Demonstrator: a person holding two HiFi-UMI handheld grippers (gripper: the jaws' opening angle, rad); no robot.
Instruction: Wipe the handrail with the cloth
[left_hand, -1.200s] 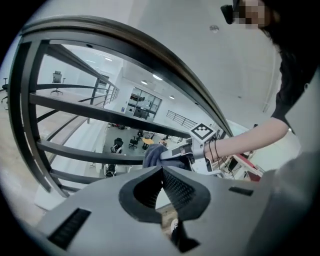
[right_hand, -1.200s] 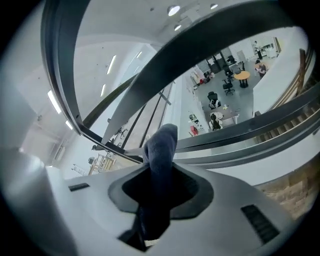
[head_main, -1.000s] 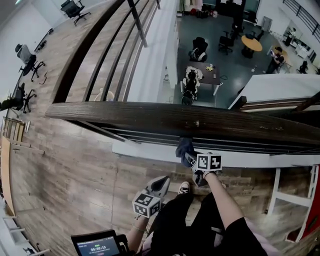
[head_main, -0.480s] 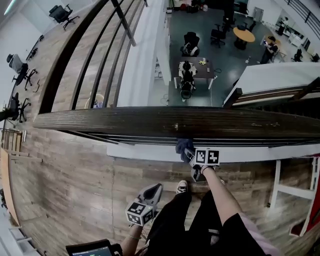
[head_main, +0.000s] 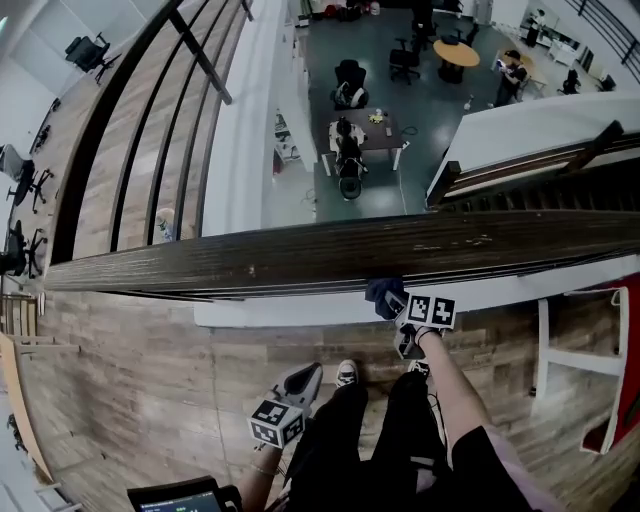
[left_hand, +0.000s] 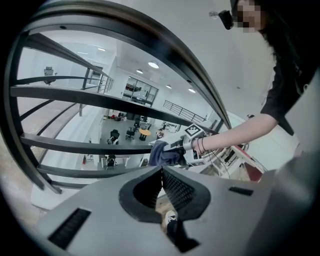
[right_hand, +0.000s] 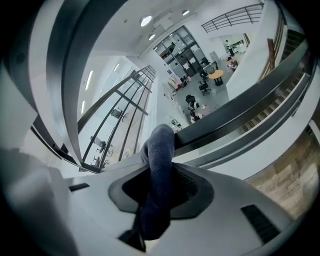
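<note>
handrail (head_main: 300, 255): dark grainy wood, long, runs across the head view | cloth (head_main: 380, 292): dark blue, bunched, pinched in right tool (head_main: 397, 305), at handrail's near edge

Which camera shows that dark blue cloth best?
The right gripper view: the dark blue cloth fills its centre, clamped by the right gripper. The head and left gripper views show only a small distant bunch.

The right gripper (right_hand: 159, 187) clamps the cloth (right_hand: 159, 150) near the handrail (right_hand: 240, 102).
</note>
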